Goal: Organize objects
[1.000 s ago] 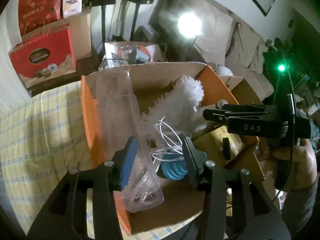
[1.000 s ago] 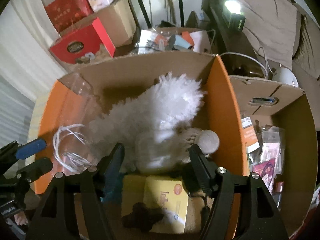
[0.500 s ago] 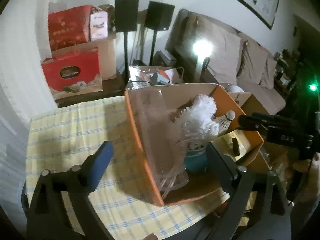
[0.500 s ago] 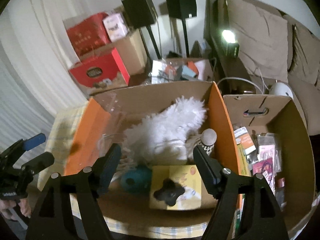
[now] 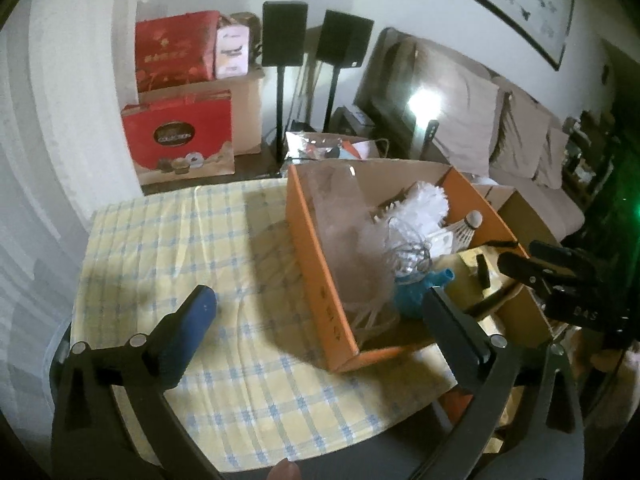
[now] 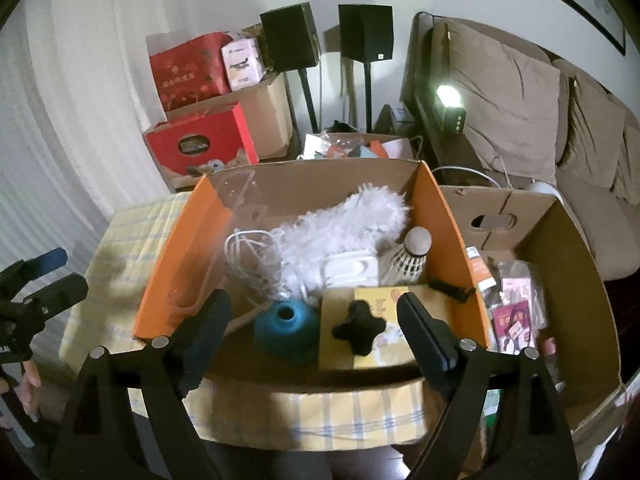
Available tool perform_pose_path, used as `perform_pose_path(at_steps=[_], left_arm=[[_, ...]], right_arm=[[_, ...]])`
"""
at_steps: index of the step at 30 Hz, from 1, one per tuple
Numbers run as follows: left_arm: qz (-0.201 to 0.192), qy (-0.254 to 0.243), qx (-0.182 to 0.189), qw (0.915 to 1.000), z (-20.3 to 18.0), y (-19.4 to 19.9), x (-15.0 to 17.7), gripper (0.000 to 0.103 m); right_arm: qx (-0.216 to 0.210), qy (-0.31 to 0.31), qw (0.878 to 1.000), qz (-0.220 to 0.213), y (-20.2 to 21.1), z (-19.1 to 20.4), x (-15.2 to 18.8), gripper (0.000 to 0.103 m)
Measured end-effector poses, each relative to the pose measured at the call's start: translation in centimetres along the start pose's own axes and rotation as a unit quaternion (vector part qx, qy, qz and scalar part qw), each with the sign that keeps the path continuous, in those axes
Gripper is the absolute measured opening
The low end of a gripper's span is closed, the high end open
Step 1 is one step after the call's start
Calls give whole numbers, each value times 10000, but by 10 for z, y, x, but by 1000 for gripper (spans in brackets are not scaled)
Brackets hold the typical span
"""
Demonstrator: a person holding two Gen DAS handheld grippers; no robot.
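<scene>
Both the left gripper (image 5: 320,316) and right gripper (image 6: 316,320) gape wide, holding nothing; the orange box (image 6: 172,264) sits at twelve o'clock of the right one

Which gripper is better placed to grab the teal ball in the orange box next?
Right, probably. The right gripper is open and frames the teal ball from the near edge of the orange box. The left gripper is open too, but sits off to the box's side over the checked tablecloth.

Brown carton (image 6: 576,240) cut by frame edge; contents blurred
</scene>
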State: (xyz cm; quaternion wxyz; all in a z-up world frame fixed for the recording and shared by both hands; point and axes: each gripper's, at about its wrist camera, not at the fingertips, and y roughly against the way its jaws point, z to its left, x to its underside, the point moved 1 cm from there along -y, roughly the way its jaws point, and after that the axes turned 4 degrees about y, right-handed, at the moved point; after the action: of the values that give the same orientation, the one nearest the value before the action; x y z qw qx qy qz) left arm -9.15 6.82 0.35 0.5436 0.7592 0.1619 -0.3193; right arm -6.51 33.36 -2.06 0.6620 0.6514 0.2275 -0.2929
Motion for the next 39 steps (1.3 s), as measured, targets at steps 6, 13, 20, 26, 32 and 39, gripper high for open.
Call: perform_pose_path(at_steps=[6,13,20,26,32,39], left_arm=[[-64,74,-132,9999,9,13,17,103],[-112,123,-553,9983,21,26,41,103],[-166,347,-521,9979,36,39,63,103],[-219,500,-617,9966,43,48,74,103],[-200,605,-924,9937,50,47,85,103],[-223,656,-868,9938,56,49,93,103]], right_arm=[[40,53,9999,-151,9,17,15,91],[148,111,9992,-347,18,39,35,101],[200,1,9988,-450,22,47,53,101],[310,34,9980,-549,30,55,60,101],[521,153,9962,-683,42,64,66,102],[573,83,9950,-816,52,62,71,102]])
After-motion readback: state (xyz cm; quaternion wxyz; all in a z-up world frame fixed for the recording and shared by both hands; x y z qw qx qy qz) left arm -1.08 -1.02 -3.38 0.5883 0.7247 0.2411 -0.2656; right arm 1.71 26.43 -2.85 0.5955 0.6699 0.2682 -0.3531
